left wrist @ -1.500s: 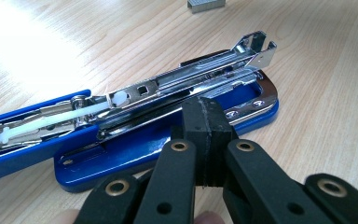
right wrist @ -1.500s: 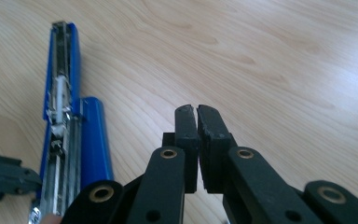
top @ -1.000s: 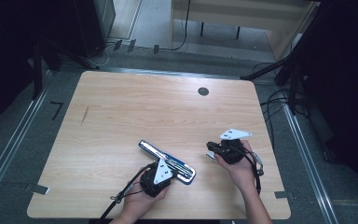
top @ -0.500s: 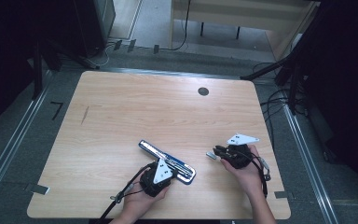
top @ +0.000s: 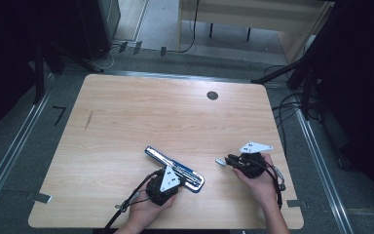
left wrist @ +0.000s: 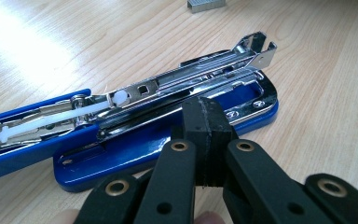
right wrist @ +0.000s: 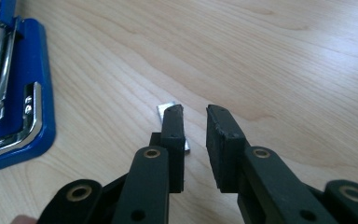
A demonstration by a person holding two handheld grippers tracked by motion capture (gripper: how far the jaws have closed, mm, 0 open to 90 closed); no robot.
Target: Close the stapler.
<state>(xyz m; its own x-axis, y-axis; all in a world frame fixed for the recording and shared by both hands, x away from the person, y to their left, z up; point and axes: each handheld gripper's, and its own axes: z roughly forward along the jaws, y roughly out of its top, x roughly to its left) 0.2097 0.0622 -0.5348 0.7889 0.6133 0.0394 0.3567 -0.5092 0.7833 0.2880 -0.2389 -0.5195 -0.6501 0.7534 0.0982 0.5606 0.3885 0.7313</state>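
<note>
Stapler (top: 174, 167), opened flat, lies just beside left gripper (left wrist: 204, 140), jaws together; right gripper (right wrist: 193, 140), jaws just opening with a small gap, stands over staple strip (right wrist: 167, 111) near stapler: risk, pads nudging strip away.

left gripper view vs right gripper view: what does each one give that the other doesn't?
Left gripper view: the left gripper with its jaws shut, resting against the base of the opened blue stapler, whose whole metal staple channel lies exposed with a white pusher inside.

Right gripper view: the right gripper with a narrow gap between its jaws, which have just been opening, low over the table; the left jaw partly covers the staple strip.

Both: the wooden table, the staple strip and part of the stapler.
</note>
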